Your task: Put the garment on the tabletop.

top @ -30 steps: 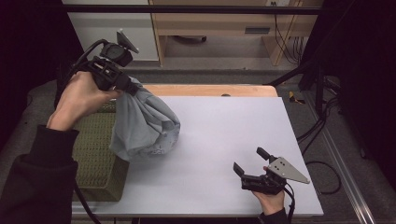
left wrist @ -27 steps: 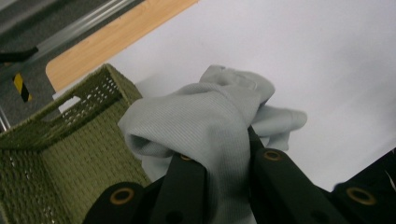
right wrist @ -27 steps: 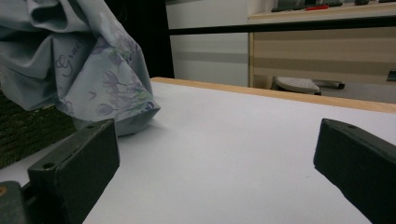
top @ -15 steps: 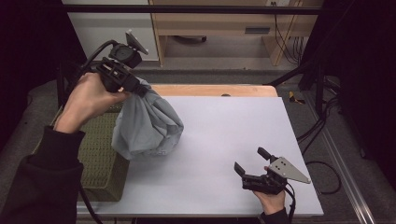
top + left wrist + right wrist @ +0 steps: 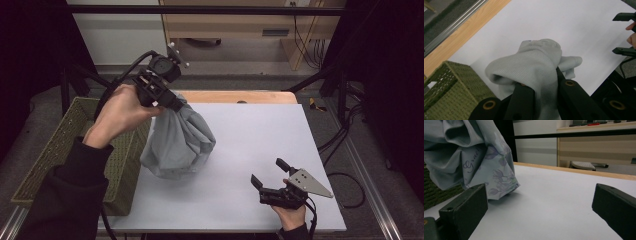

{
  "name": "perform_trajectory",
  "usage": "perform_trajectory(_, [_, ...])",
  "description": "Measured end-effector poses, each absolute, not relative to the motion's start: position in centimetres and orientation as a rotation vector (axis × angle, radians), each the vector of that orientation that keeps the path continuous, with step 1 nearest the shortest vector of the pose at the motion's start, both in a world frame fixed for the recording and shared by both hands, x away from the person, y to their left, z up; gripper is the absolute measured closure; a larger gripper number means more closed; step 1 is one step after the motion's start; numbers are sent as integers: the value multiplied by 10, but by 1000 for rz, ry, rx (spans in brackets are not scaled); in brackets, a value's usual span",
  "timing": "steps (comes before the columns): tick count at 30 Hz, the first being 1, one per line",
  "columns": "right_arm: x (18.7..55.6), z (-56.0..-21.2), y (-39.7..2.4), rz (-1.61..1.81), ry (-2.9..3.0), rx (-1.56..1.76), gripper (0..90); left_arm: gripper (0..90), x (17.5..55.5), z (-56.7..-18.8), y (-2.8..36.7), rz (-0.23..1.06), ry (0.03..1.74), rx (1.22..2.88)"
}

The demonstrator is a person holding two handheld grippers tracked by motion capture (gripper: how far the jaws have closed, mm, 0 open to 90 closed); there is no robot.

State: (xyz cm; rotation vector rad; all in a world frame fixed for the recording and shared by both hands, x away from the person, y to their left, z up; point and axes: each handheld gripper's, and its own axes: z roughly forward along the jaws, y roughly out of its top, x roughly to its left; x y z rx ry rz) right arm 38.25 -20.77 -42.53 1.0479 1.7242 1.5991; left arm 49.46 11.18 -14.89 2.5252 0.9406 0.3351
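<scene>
The left tool (image 5: pixel 167 97) is gripping 1 grey cloth (image 5: pixel 177 137) by a bunched top, its jaws clamped on the fabric, as the left tool's view is showing with the cloth (image 5: pixel 536 65) squeezed between the 2 black jaws. Holding it high at 1 gathered point is letting the rest hang down in folds, so the cloth is draping freely; its lowest folds seem to be touching or just above the white surface (image 5: pixel 260 135). From the right tool's view, the cloth (image 5: pixel 474 157) is showing a printed side with purple flowers and some script, hanging close over the surface near the basket.

The cloth is sitting just beside the green woven basket (image 5: pixel 50 155), which is standing at the left edge of the surface. This placement is suggesting, as a judgement, that the cloth is being taken from the basket or brought to it; the pictures alone are not settling which.

The right tool (image 5: pixel 272 180) is resting low near the front right of the surface, well apart from the cloth, with its jaws spread and nothing between them. It is probably waiting to take a second hold on the cloth, since its jaws are pointing toward it.

Counting: 1 cloth, 1 basket, 2 tools, 1 surface.
</scene>
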Motion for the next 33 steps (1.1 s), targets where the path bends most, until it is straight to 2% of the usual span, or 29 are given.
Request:
perform_trajectory(16, [381,-425,-211,1600,1717,1037,5,844,488,-186,56,276,778,2578])
perform_trajectory(33, [380,-427,-210,1601,1717,1052,3,840,506,-249,55,173,765,2579])
